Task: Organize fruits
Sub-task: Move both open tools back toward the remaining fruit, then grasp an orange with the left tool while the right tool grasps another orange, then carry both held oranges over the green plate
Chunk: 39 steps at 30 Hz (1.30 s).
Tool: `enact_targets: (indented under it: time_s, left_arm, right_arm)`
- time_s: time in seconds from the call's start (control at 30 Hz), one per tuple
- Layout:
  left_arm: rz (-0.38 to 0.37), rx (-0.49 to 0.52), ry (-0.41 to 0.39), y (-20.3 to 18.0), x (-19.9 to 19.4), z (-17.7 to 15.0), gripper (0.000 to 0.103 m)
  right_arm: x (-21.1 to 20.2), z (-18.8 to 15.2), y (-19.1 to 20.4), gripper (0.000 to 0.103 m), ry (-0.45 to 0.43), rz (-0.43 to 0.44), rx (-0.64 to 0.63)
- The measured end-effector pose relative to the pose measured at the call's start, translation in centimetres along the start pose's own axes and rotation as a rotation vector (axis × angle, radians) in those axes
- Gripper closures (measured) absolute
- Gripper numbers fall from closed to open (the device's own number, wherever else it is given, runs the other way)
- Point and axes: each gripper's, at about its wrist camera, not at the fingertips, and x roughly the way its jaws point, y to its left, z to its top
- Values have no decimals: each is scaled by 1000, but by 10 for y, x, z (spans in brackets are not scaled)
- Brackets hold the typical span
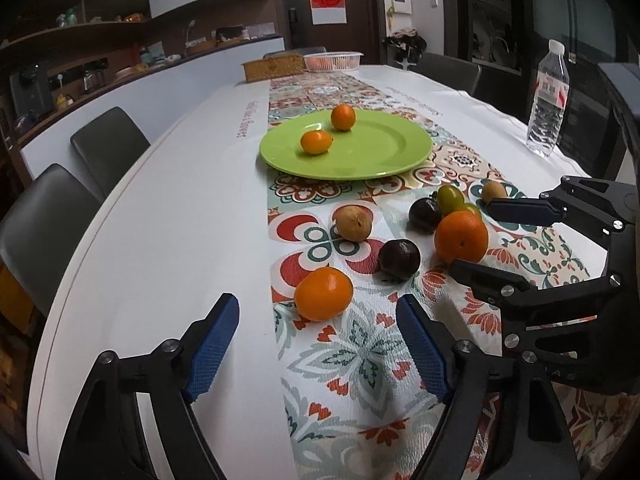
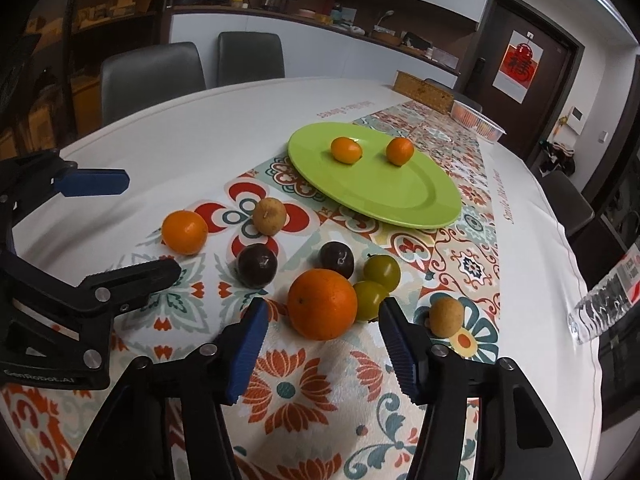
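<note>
A green plate [image 1: 380,152] [image 2: 400,196] on the patterned runner holds two small oranges [image 1: 316,142] [image 1: 343,117]. Loose fruit lies nearer: a small orange [image 1: 323,294] [image 2: 185,232], a large orange [image 1: 461,236] [image 2: 322,304], two dark plums [image 1: 399,259] [image 1: 425,215], two green fruits [image 1: 450,199] [image 2: 382,272], two brown fruits [image 1: 353,223] [image 1: 495,191]. My left gripper [image 1: 318,320] is open, just behind the small orange. My right gripper [image 2: 324,320] [image 1: 480,236] is open, its fingers flanking the large orange.
A water bottle [image 1: 548,100] stands at the right table edge. A wicker box [image 1: 274,67] and a white basket [image 1: 333,60] sit at the far end. Dark chairs [image 1: 108,148] line the left side. The white tablecloth [image 1: 180,220] spreads left of the runner.
</note>
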Motion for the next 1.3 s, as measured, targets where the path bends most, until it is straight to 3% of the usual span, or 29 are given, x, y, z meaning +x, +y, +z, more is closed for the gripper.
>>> enact_targets:
  time_s: [0.17,0.63,0.73,1.3]
  left_arm:
    - [13,-1,23,-1,9,3,36]
    - [4,-30,87,-2,27,7,62]
    - [2,-43,95,-3,29,6,68]
    - [-6,-79,48,-7,-4,15,68]
  right_arm:
    - [5,-1,3,53,2,-19,-22]
    - [13,0,12,56,8,-77,-88]
    - [14,-1,15,61,4,-86,-112]
    - [-7,5,-8,62,-32,35,18]
